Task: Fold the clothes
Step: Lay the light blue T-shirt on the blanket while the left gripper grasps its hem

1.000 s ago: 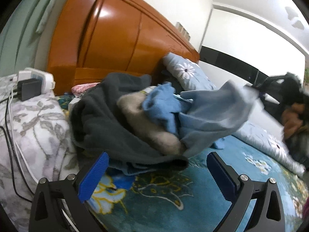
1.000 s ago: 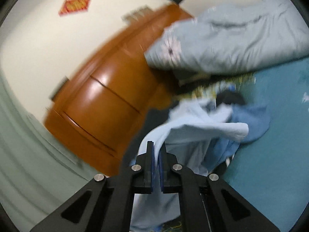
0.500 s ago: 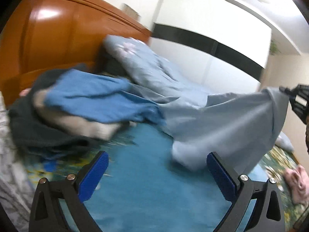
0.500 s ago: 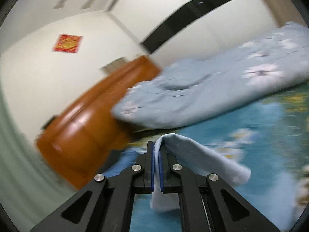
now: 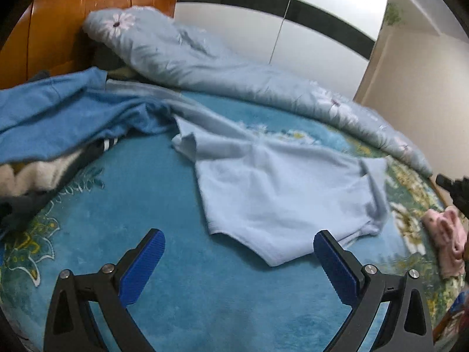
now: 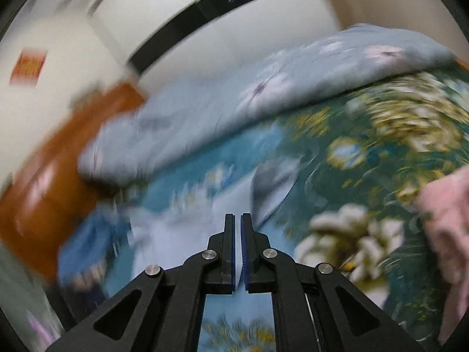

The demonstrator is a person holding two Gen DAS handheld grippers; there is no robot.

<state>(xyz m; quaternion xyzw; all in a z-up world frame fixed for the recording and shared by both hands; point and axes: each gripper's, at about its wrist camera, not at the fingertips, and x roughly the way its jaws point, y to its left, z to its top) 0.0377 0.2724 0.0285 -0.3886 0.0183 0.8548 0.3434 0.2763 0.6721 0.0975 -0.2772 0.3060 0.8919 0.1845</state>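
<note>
A pale blue T-shirt [image 5: 281, 193] lies spread on the teal floral bedspread [image 5: 181, 264], its hem toward me. My left gripper [image 5: 239, 261] is open and empty, hovering just in front of the hem. My right gripper [image 6: 238, 240] has its jaws nearly closed with only a thin gap and nothing visibly between them; its view is blurred, with the pale shirt [image 6: 205, 214] lying below and ahead. Its black tip also shows in the left wrist view [image 5: 453, 186], right of the shirt.
A pile of clothes with a darker blue garment [image 5: 58, 117] on top lies at the left. A rolled floral duvet [image 5: 234, 67] runs along the back. A folded pink garment [image 5: 445, 240] lies at the right. An orange headboard [image 5: 44, 35] stands behind.
The right gripper pulled the pale blue shirt out of the pile and across the bed, then let it go; it now lies flat. The left gripper swung right to face it.
</note>
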